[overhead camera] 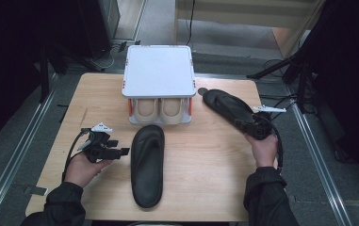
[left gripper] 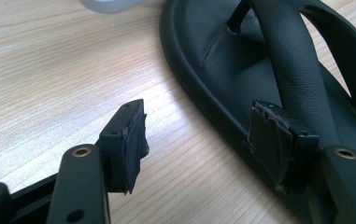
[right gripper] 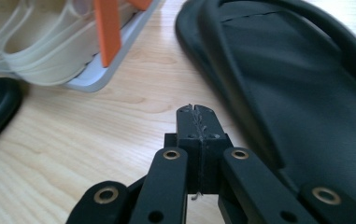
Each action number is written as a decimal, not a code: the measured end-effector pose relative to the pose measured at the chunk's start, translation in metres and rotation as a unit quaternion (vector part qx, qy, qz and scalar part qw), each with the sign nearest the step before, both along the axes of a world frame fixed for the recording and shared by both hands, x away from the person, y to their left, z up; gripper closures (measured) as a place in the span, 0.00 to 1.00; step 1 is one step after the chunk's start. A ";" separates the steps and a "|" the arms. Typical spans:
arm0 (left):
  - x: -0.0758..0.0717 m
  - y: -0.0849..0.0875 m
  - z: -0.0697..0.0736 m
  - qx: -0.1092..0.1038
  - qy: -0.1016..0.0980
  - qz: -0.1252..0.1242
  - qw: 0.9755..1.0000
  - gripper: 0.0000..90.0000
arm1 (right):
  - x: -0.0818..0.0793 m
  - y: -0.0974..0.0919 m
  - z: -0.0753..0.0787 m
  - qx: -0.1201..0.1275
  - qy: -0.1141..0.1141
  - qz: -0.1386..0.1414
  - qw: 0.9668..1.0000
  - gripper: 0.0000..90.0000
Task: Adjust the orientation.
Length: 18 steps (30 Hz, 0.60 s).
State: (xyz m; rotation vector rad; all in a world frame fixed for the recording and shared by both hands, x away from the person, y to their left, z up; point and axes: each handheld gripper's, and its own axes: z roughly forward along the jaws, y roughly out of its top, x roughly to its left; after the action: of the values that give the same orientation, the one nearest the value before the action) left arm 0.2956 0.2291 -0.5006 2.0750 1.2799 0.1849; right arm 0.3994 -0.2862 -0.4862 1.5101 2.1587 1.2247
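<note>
Nearest you, your left gripper [overhead camera: 120, 151] rests low over the wooden table [overhead camera: 205, 188], held in your left hand [overhead camera: 80, 169]. Its jaws are spread wide with nothing between them: in the left gripper view one pad [left gripper: 128, 144] hangs over bare wood, and the other pad [left gripper: 278, 144] sits at the edge of the near black flip-flop [left gripper: 241, 70], by its strap; whether it touches the rim you cannot tell from here.

That near flip-flop [overhead camera: 148, 165] lies flat in the middle of the table, sole down, running lengthwise from your side toward the rack, its far end just short of the rack's front.

To the right, your right hand [overhead camera: 263, 149] holds the right gripper [overhead camera: 252, 126] at the near end of the second black flip-flop [overhead camera: 226, 107], which lies at an angle, slanting away toward the rack. In the right gripper view the jaws are pressed together, pad against pad, pinching nothing, and the tip [right gripper: 196, 122] stands over bare wood just beside that flip-flop's rim [right gripper: 222, 88].

Farthest off, the white two-tier shoe rack [overhead camera: 158, 70] with orange posts [right gripper: 108, 30] stands at the table's far edge. A pair of beige sandals [overhead camera: 159, 110] sits on its lower shelf.
</note>
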 end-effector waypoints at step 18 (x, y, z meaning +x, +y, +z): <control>-0.011 0.007 0.000 -0.001 -0.012 0.013 1.000 0.41 | 0.036 -0.024 -0.015 -0.005 0.020 -0.043 0.999 1.00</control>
State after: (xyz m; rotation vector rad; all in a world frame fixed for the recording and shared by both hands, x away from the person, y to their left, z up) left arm 0.2842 0.2359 -0.5003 2.0489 1.2929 0.2184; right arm 0.4356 -0.3101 -0.5008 1.6180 2.0975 1.1645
